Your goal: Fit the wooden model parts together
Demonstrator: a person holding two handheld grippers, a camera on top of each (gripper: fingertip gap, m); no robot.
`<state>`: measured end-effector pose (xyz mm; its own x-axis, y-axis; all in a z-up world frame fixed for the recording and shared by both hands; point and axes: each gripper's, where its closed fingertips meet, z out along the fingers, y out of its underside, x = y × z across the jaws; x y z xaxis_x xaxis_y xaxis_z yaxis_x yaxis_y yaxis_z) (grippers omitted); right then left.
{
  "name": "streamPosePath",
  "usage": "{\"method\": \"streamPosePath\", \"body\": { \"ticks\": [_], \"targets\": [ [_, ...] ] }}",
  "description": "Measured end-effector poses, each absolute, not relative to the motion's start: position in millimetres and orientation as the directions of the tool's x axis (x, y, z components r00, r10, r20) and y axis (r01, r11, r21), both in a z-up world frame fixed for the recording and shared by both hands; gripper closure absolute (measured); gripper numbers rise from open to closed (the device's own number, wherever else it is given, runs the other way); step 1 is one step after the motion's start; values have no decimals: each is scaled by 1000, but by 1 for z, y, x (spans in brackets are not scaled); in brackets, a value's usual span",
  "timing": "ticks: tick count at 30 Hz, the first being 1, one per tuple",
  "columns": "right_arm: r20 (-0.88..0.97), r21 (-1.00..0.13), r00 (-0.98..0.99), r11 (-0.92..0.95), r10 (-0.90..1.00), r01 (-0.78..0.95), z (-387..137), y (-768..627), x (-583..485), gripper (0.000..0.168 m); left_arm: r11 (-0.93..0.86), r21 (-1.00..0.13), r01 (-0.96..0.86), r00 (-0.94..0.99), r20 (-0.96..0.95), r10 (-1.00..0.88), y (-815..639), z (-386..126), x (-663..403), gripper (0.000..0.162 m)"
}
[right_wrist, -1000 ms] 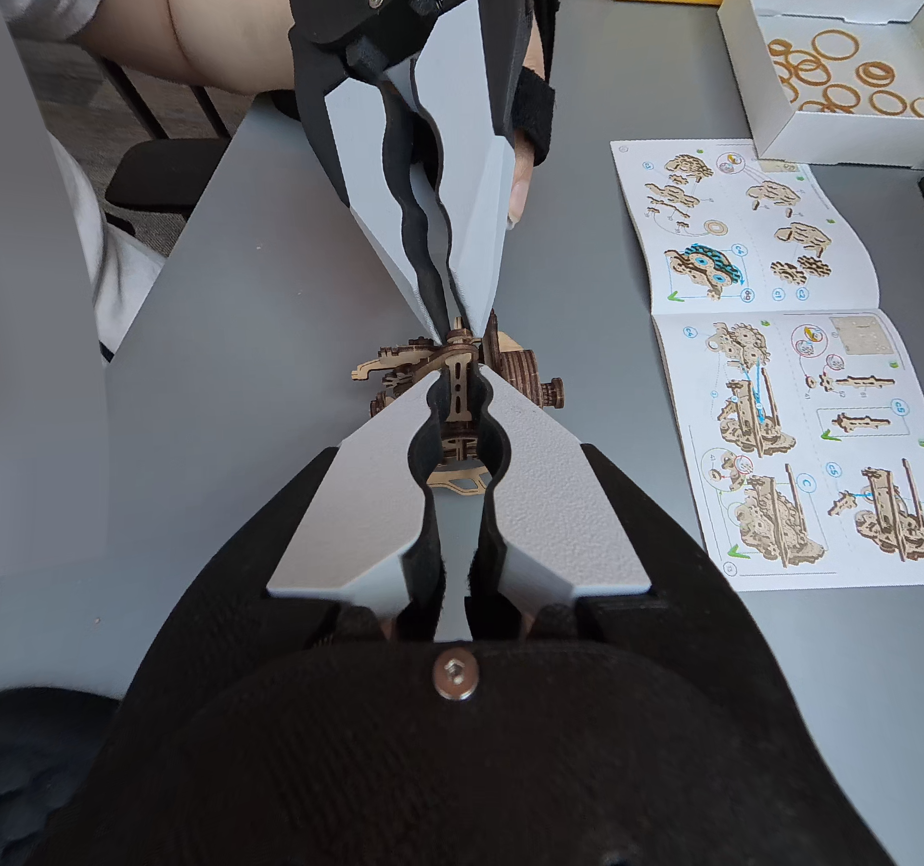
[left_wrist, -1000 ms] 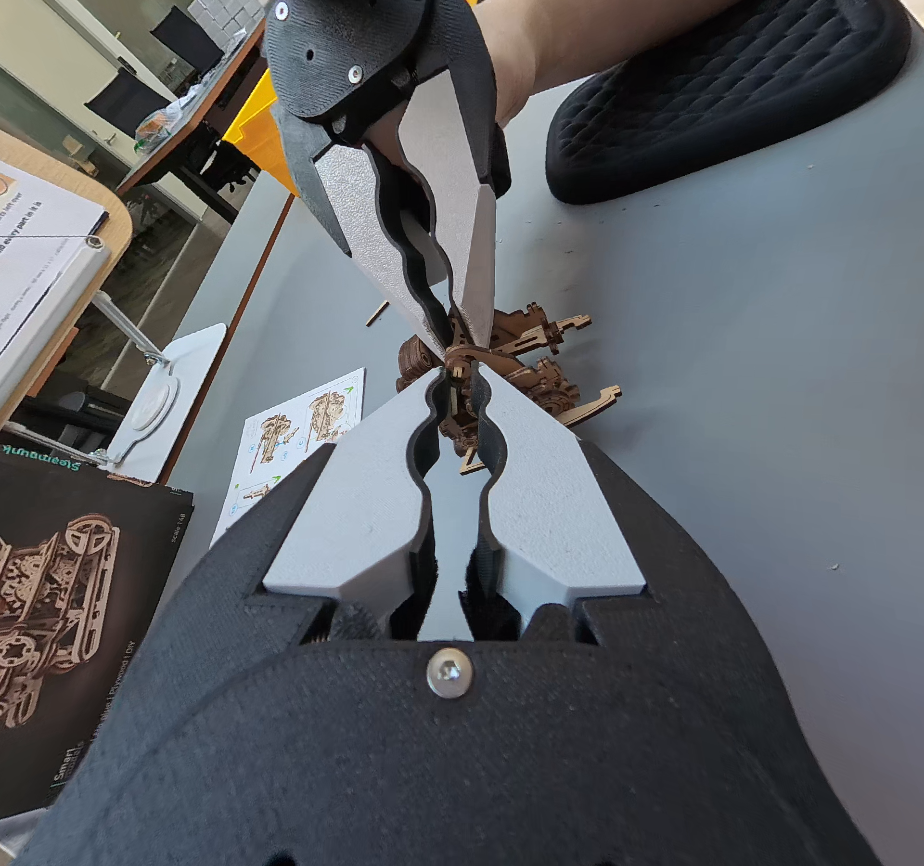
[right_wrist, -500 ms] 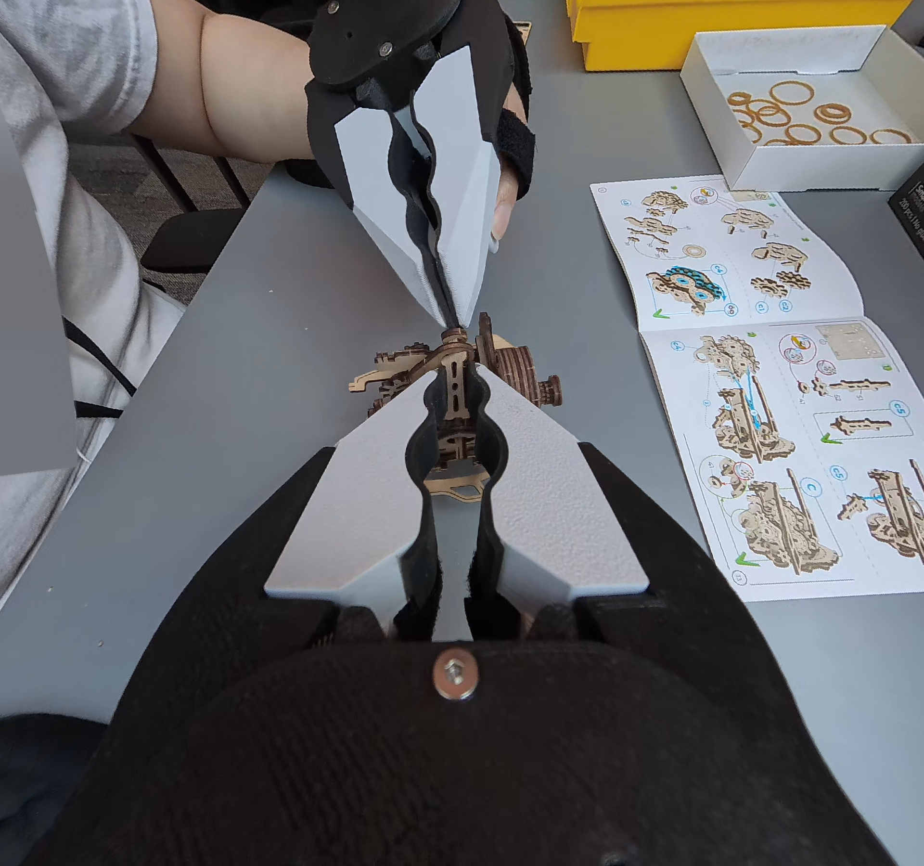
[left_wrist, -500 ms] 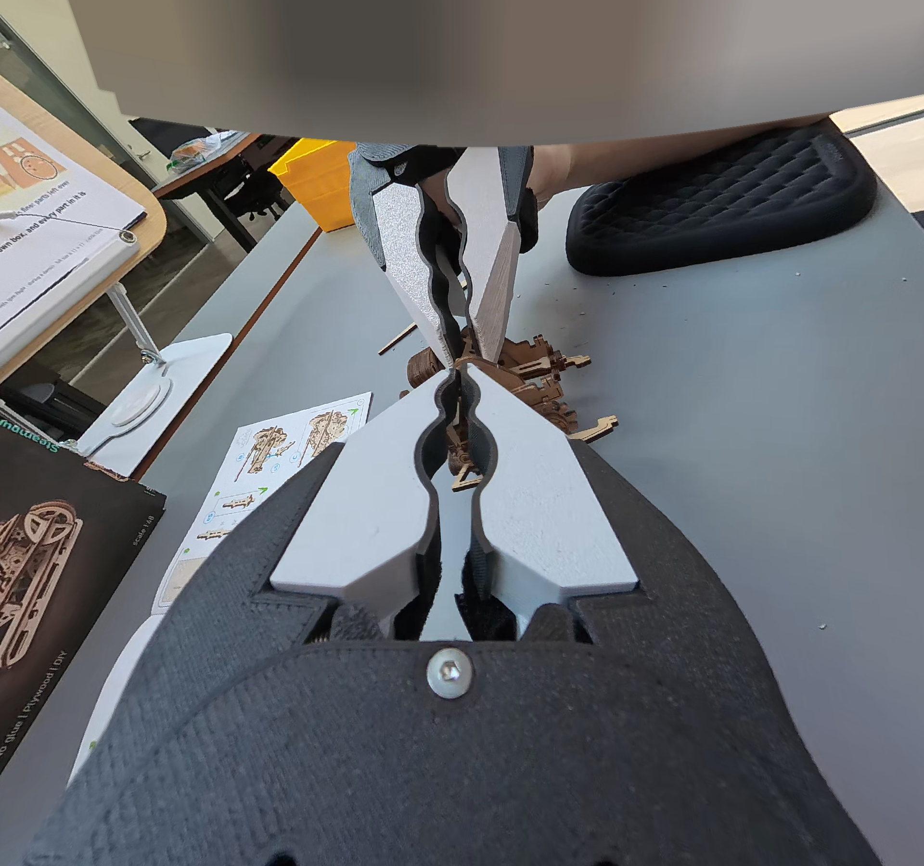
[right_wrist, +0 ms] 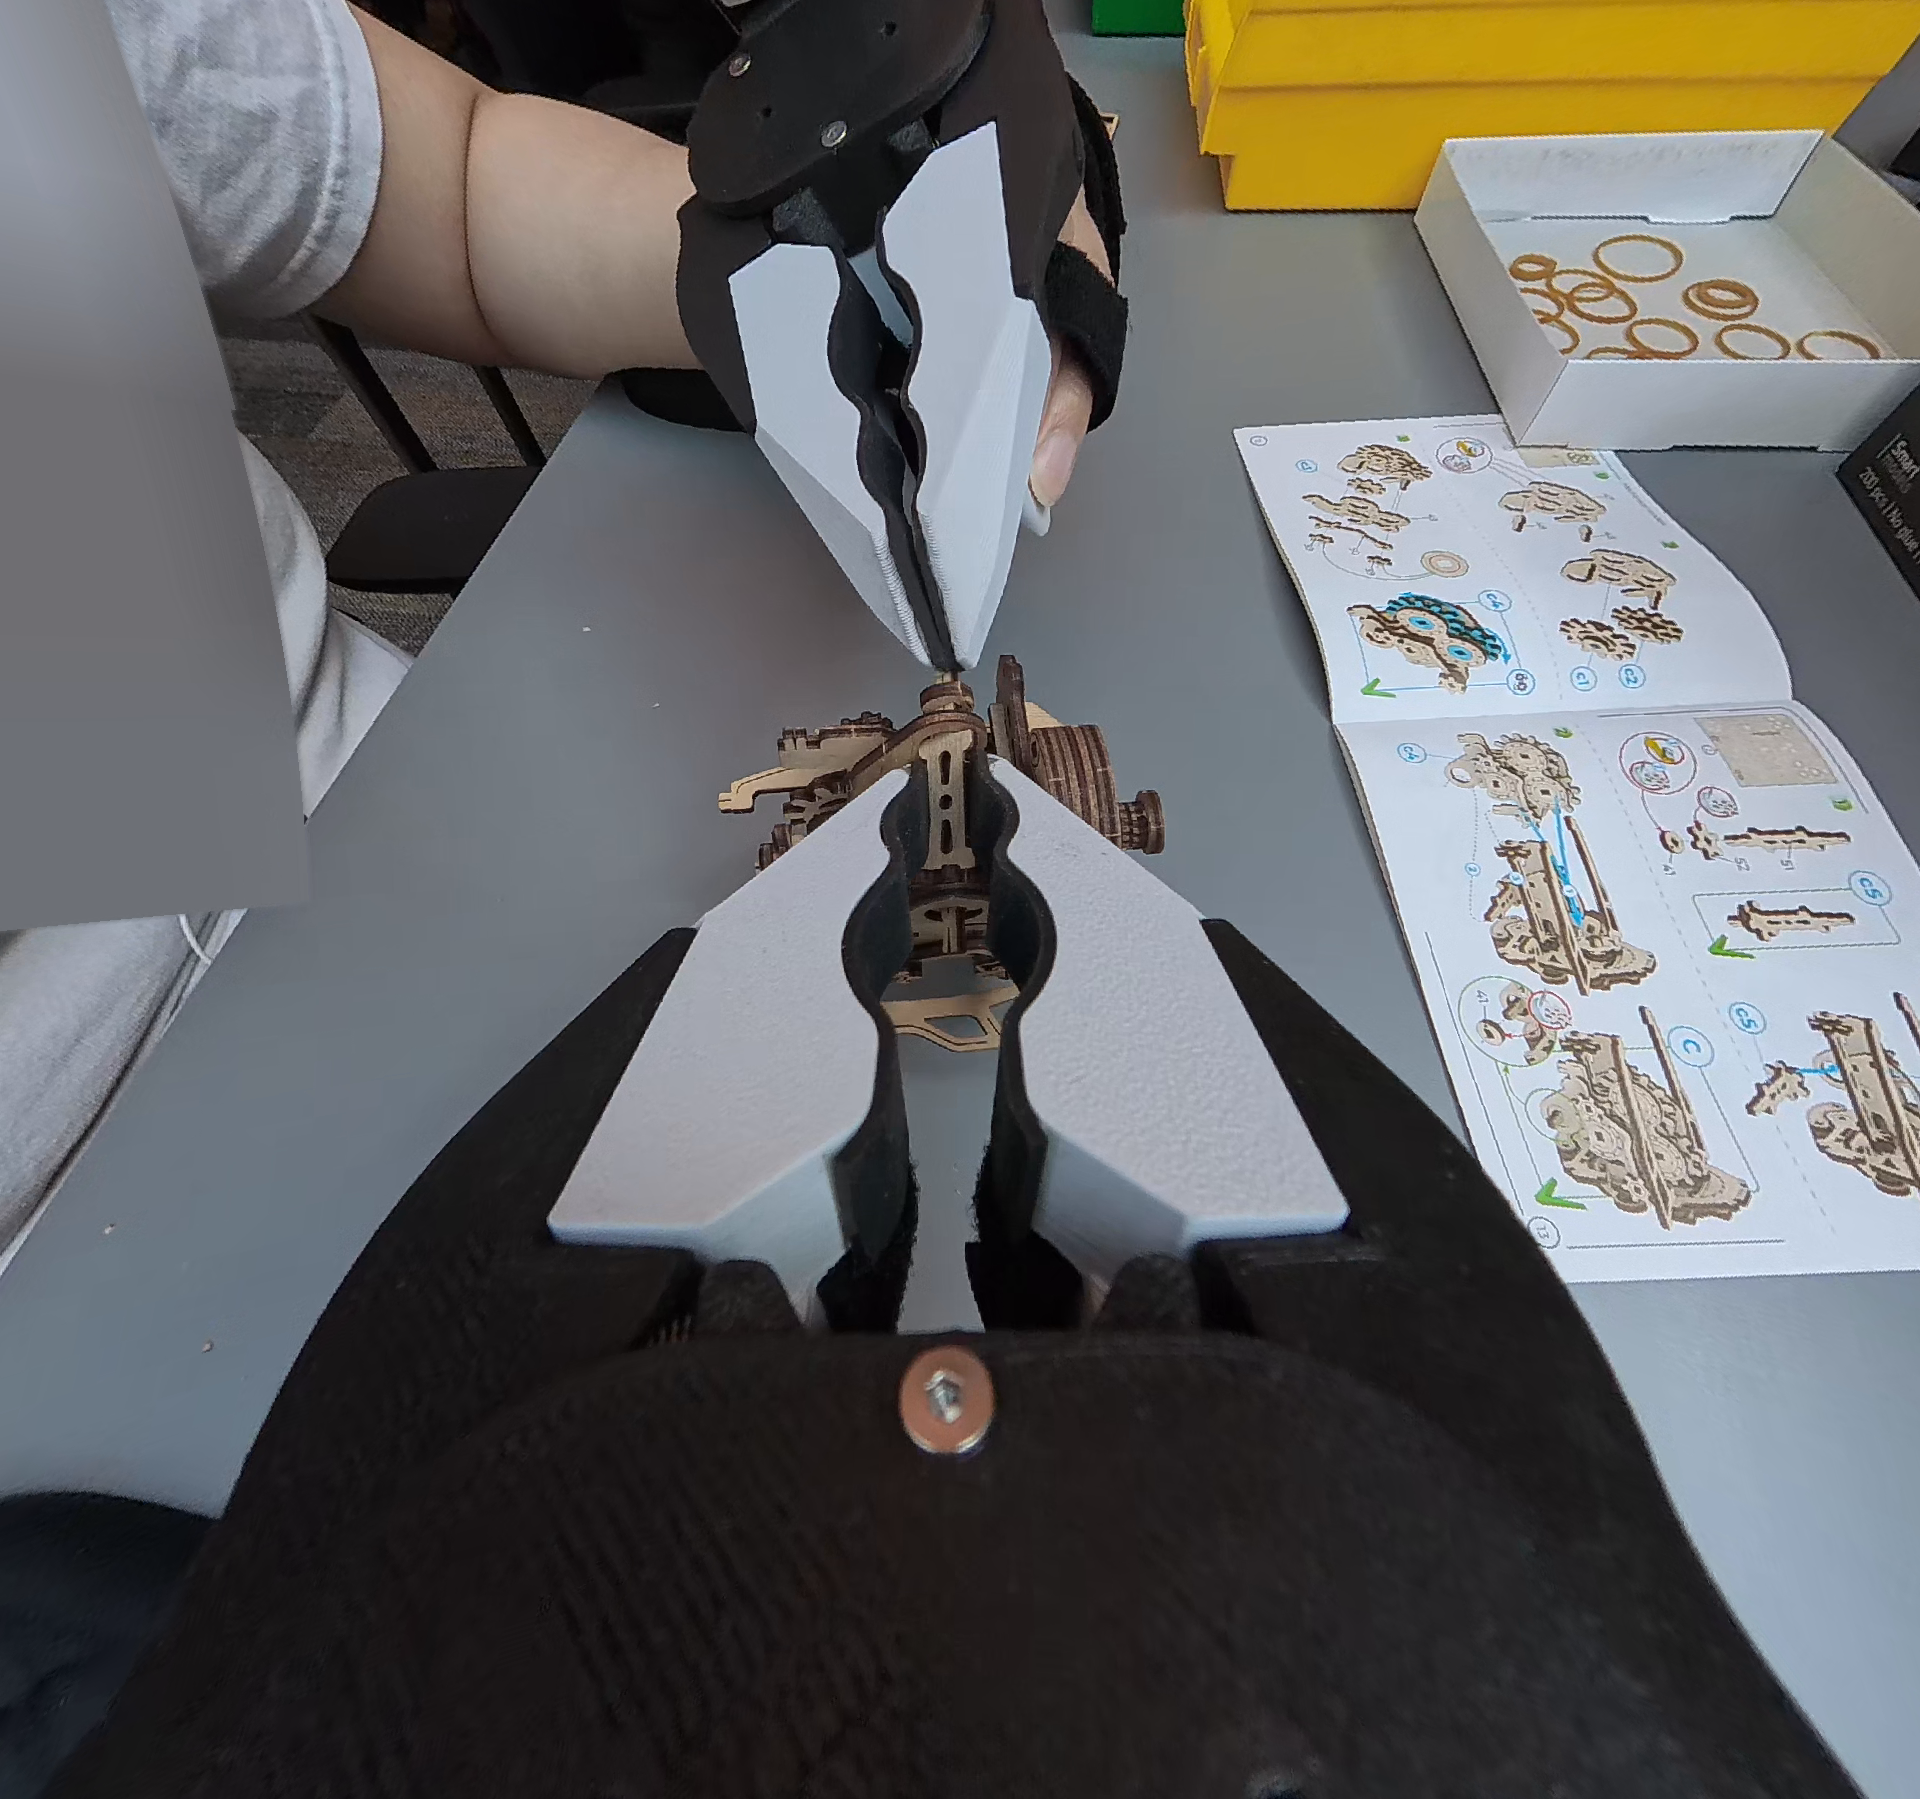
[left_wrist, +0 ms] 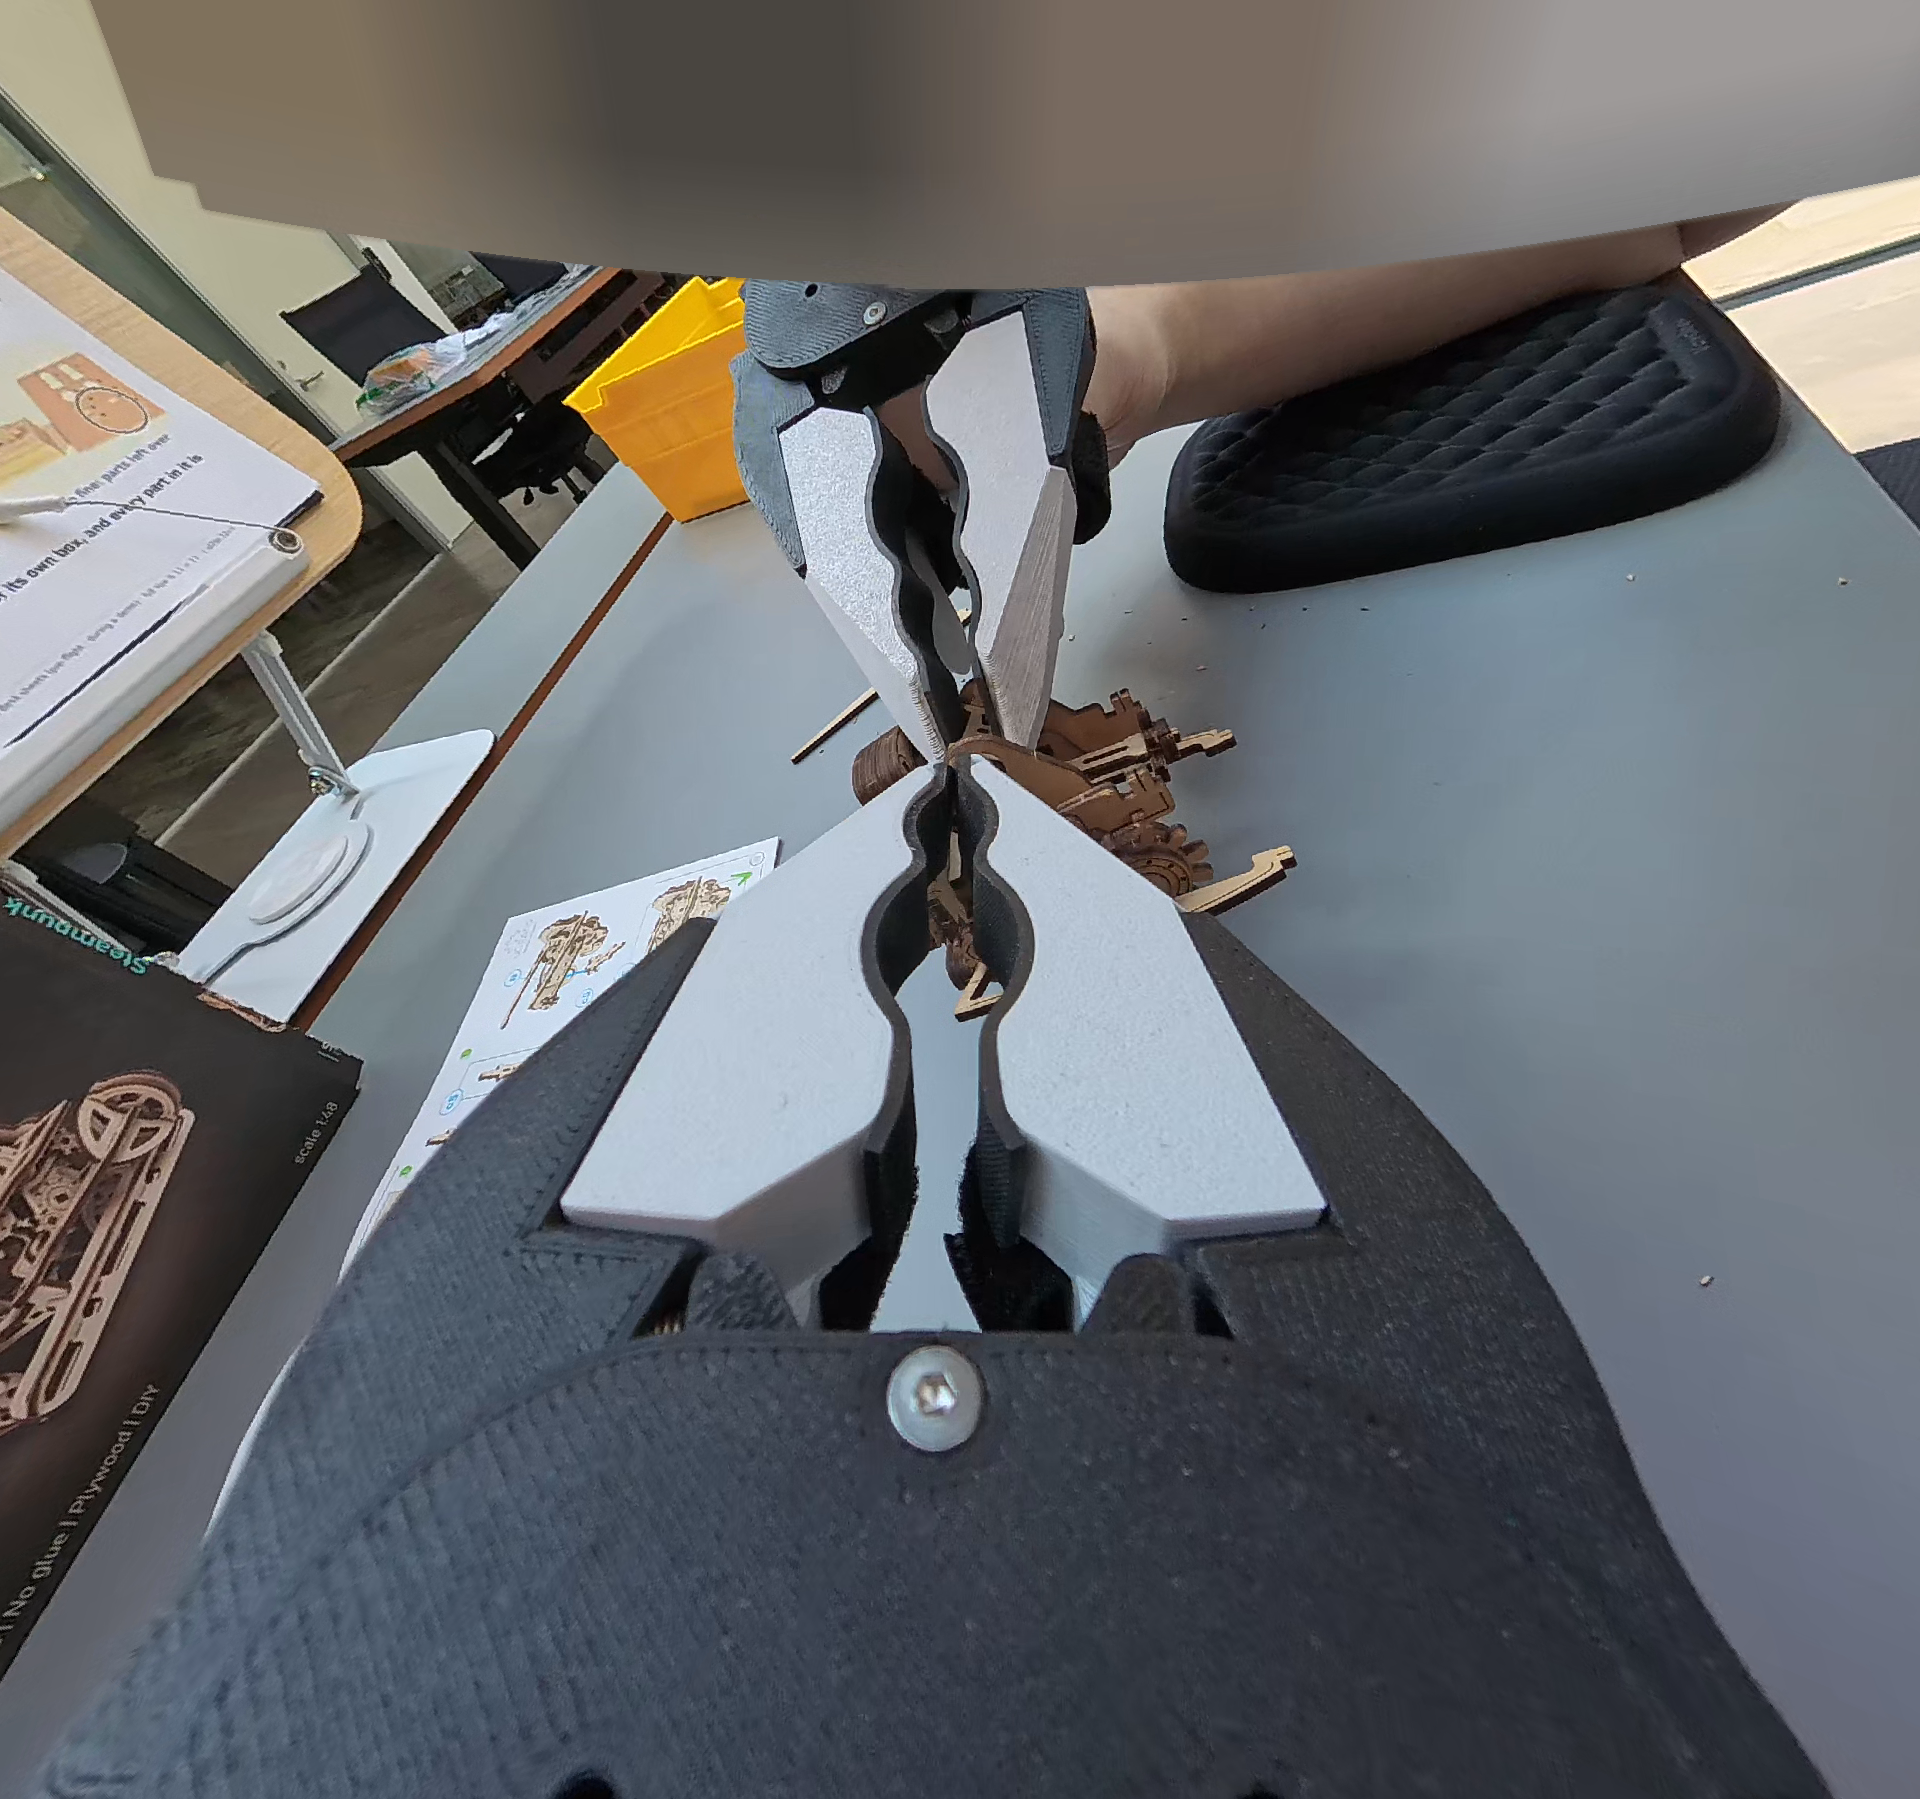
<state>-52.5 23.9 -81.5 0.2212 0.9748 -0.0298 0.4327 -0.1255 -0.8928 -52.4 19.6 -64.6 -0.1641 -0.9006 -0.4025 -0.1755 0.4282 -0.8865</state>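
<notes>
Right gripper [right_wrist: 948, 773] clamped on the model's [right_wrist: 1049, 762] upright strut, long axis vertical, and the left gripper [right_wrist: 940, 658], clenched, hovers just beyond at twelve o'clock.

Yellow bins [right_wrist: 1507, 35]; quilted black pad [left_wrist: 1475, 440]

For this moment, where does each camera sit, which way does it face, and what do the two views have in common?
Left wrist view: sits on the left gripper, looking along its fingers at the wooden model on the grey table; the right gripper and a forearm face it.
Right wrist view: sits on the right gripper, looking the opposite way at the wooden model; the left gripper, a forearm and a hand face it, with the instruction sheet to the right.
Shared: model, both grippers, table, instruction sheet.
</notes>
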Motion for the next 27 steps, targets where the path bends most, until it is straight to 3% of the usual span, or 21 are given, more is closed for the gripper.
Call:
{"method": "streamPosePath", "body": {
  "ticks": [20,22,27],
  "targets": [
    [-102,-899,192,-174,976,402,-80,19,-54,162,411,-897,-162,-200,-378,-904,14,-65,-54,159],
    [-72,-900,203,-151,976,408,-80,20,-54,162,350,-921,-171,-190,-318,-929,16,-63,-52,160],
    [208,-882,289,52,934,468,-74,33,-49,162,-25,-983,-181,-181,58,-982,23,-50,-49,162]
  ]
}}
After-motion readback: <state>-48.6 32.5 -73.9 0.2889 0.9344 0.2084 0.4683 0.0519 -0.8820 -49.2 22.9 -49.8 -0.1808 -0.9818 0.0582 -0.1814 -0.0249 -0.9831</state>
